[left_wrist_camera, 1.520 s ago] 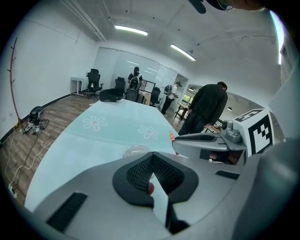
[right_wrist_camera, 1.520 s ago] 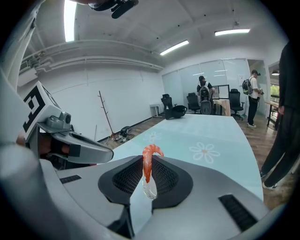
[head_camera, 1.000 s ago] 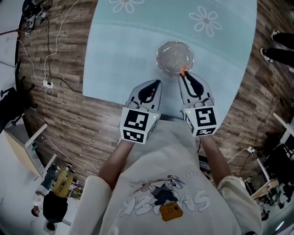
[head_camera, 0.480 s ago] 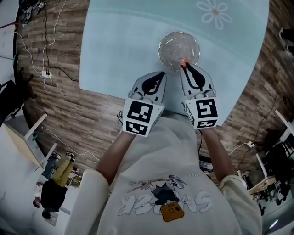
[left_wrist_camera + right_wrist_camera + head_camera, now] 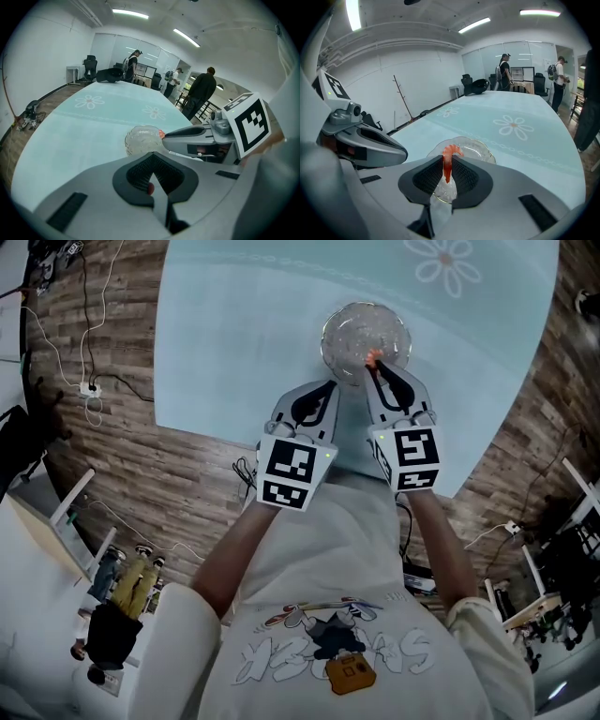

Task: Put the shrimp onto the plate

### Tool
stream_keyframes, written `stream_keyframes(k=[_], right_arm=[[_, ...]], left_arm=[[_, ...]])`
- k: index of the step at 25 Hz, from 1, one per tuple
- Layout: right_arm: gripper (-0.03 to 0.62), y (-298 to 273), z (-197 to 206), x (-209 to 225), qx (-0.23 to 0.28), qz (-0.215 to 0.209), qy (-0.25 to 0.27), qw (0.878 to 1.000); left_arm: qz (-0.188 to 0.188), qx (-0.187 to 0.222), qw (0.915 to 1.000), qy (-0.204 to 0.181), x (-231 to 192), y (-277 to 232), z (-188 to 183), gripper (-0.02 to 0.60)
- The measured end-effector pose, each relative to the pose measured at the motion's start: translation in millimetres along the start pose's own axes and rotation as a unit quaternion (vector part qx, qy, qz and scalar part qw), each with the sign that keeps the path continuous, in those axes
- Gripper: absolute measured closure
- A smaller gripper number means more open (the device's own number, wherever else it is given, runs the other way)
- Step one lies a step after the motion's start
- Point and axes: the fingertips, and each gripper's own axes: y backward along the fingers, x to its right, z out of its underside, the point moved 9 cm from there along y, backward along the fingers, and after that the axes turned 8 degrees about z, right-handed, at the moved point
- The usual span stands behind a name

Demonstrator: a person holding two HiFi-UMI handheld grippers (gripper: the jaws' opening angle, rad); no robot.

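Pale blue cloth printed with white daisies covers the rounded table [image 5: 234, 334], and both tools work at its near edge. The right gripper [image 5: 377, 369] has its jaws pressed narrowly onto the shrimp [image 5: 448, 161], pinching it along its lower body so that it stands upright between the ribbed pads, with the orange curled end poking up above the jaw tips. That curled end sits over the near rim of the clear glass plate [image 5: 345, 322]; whether the shrimp touches the glass cannot be told. Nothing else can be seen lying on the plate. Just beside it, the left gripper [image 5: 326, 388] has its jaws brought together; a small reddish spot shows at their seam, too small to make out. Its tip lies near the plate's near rim, apart from the right gripper. Each gripper carries a cube with square black-and-white markers, and the person's forearms run back to a light printed shirt [image 5: 319, 634]. Around the table is a wood-plank floor [image 5: 122, 465] with white cables [image 5: 89, 395] trailing at the left, and several people [image 5: 200, 93] stand in the far part of the room
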Motion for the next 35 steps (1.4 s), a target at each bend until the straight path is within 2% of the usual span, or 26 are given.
stream_keyframes(k=[8,17,30,35], right_arm=[[0.519,-23,6,3,-0.035,0.002,0.000,0.999],[0.519,-40,12,1,-0.068,0.011,-0.005,0.998],[0.518,-36,4,0,-0.063,0.028,-0.010,0.998],[0.519,-28,6,4,-0.065,0.039,-0.034,0.996]], left_arm=[[0.001,-0.018,0.9997,0.013,-16,-15,9,0.574],[0.001,-0.019,0.9998,0.011,-28,-20,13,0.574],[0.008,-0.015,0.9999,-0.001,-28,-14,6,0.574],[0.007,-0.006,0.9999,-0.005,-24,-10,1,0.574]])
